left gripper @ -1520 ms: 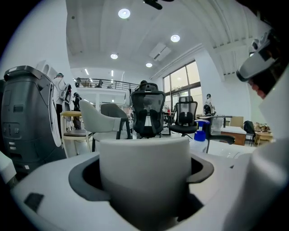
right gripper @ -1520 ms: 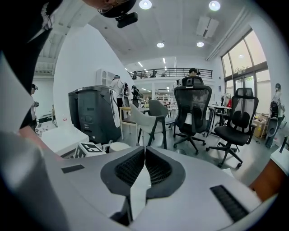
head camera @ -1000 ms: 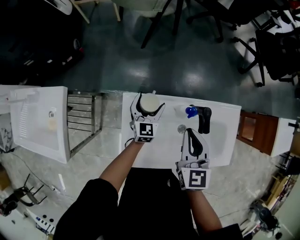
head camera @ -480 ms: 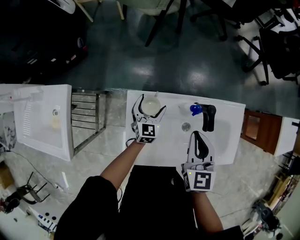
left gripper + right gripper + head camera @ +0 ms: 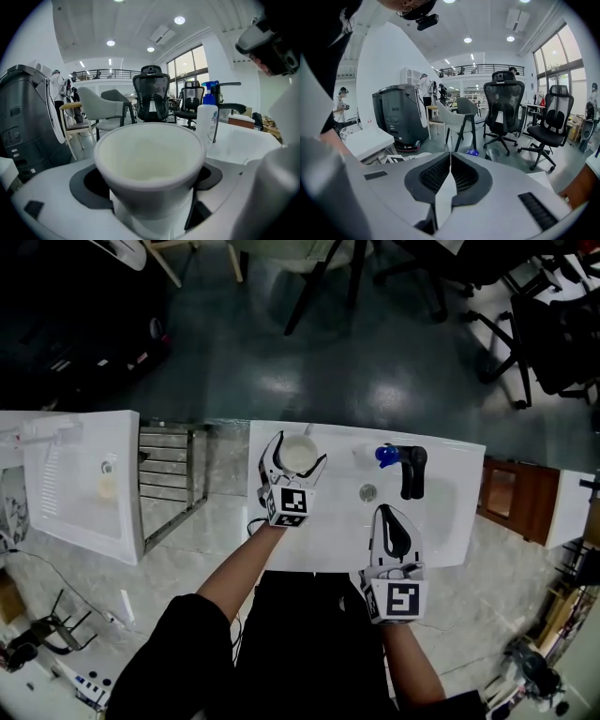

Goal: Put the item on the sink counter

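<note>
A white paper cup [image 5: 298,454] stands upright between the jaws of my left gripper [image 5: 300,448], which is shut on it over the back left corner of the white sink counter [image 5: 323,535]. In the left gripper view the cup [image 5: 150,159] fills the middle, its open mouth showing nothing inside. I cannot tell whether its base touches the counter. My right gripper [image 5: 387,510] is shut with nothing in it, over the front of the basin; its closed pads [image 5: 440,176] meet in the right gripper view.
A black faucet [image 5: 412,471] and a blue-capped soap bottle [image 5: 383,457] stand at the back right of the sink, with the drain [image 5: 367,491] in front. A second white sink [image 5: 84,474] and a metal rack [image 5: 169,474] lie left. A brown cabinet [image 5: 502,498] stands right.
The head view shifts slightly. Both grippers stay in about the same places, and the cup stays in the left gripper.
</note>
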The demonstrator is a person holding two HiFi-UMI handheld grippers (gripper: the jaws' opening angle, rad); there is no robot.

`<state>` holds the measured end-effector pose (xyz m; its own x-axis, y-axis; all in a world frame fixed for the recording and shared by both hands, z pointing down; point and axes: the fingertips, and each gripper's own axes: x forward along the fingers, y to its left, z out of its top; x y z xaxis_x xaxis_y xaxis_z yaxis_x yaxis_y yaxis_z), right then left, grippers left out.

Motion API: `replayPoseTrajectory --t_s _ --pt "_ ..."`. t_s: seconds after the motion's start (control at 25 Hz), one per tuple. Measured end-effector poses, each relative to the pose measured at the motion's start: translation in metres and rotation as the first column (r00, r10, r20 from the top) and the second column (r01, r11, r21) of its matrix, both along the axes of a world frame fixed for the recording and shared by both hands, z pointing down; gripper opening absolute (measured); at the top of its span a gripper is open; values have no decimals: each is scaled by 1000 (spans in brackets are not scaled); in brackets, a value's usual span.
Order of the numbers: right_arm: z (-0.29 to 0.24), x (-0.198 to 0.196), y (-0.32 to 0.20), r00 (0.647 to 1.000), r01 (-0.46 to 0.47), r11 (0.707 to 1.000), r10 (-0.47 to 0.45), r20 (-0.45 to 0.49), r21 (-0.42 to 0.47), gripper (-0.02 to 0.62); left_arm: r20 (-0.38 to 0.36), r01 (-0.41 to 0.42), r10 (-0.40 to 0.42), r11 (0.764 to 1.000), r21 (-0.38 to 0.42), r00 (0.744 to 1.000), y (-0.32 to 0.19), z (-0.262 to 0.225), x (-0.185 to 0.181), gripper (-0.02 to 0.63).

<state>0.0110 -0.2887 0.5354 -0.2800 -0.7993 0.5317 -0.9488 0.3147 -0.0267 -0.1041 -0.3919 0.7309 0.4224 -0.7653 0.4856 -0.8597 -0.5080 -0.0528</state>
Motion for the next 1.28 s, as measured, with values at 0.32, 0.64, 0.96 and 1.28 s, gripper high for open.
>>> replayPoseTrajectory --t_s 0.32,0.64,0.96,1.28 --pt "-18 -2 13 995 -52 999 52 83 0 34 -25 -3 3 1000 -23 1000 6 0 -8 476" --pt "-29 -7 25 986 -80 997 77 151 19 34 -59 -38 34 997 -69 998 31 4 -17 480" --pt "-32 -16 40 990 -52 998 48 130 30 34 -110 0 -6 999 -50 994 55 -25 -30 480" --pt "-39 -26 38 997 11 999 -15 77 47 34 -168 -12 -2 996 -84 986 87 -59 -34 480"
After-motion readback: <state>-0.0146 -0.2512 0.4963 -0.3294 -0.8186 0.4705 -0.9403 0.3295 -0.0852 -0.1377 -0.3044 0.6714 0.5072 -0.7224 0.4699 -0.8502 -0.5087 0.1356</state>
